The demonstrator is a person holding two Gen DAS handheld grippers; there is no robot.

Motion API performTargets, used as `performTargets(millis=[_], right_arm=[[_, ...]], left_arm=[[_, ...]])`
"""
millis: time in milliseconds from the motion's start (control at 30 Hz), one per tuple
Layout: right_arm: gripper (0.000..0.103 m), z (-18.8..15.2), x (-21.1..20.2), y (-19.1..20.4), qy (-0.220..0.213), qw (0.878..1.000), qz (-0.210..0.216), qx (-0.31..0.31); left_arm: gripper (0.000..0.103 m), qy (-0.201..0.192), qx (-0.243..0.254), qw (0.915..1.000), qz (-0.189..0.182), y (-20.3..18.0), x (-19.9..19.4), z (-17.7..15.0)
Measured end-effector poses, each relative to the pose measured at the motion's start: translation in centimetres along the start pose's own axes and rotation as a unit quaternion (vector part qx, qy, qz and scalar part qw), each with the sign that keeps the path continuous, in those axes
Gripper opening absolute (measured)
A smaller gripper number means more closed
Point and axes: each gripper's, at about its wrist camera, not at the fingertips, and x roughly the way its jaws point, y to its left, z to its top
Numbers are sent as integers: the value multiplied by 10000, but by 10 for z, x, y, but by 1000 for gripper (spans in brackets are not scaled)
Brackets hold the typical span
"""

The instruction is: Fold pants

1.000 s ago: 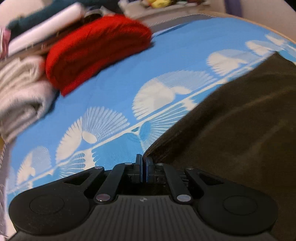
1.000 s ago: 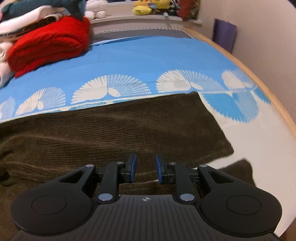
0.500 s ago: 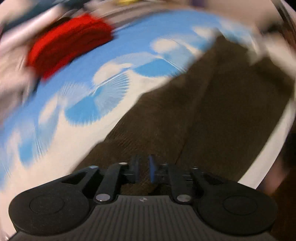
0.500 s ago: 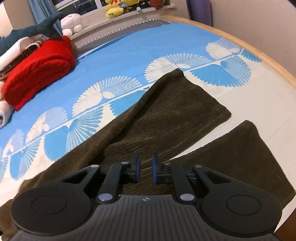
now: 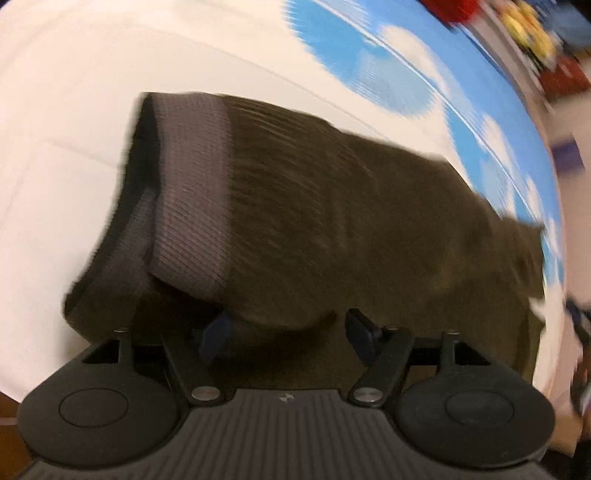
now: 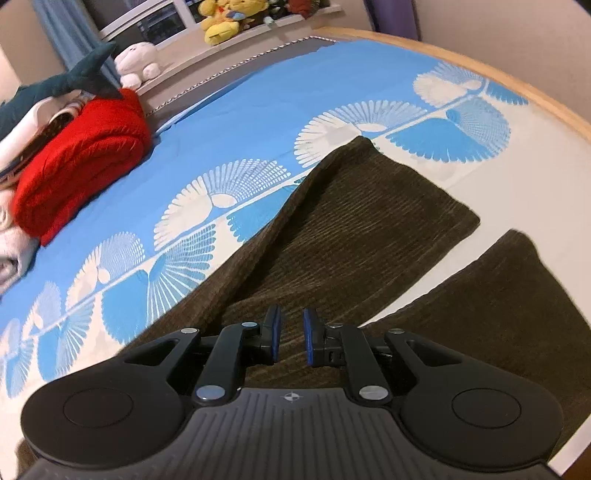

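Observation:
Dark brown corduroy pants lie on the blue and white bedspread, with the two legs spread apart toward the right. In the left wrist view the pants show their grey ribbed waistband, and the view is blurred. My left gripper is open, its fingers wide apart around a fold of the pants near the waist. My right gripper is open by a narrow gap, just above the pants where the legs part, holding nothing.
A folded red blanket and folded pale clothes sit at the far left of the bed. Plush toys line the shelf behind. The bed's wooden edge curves along the right.
My left gripper has swung fast from the pants' far edge to the waistband end and opened wide. My right gripper has narrowed slightly and shifted over the crotch.

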Motion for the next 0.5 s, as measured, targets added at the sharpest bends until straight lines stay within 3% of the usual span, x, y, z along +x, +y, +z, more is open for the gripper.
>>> performTargets(millis=[133,200,267,400,500], right_arm=[[16,6,12,-4,-14,9991,116,412],[17,10,20,-4,-44,9984,153,534],[18,13,30,-3,-61,9976,195,658],[19,22,55,0,-66,9935,408,1064],[22,30,80,7,-79,9915,475,1206]], left_arm=[[66,-348,-794,9962,117,18,-2,20],[39,-521,-914,9939,317,19,-7,24],[29,-757,-970,9918,352,19,-16,28],[25,-1127,-967,9879,452,17,-34,28],[25,-1149,-938,9878,466,12,-39,38]])
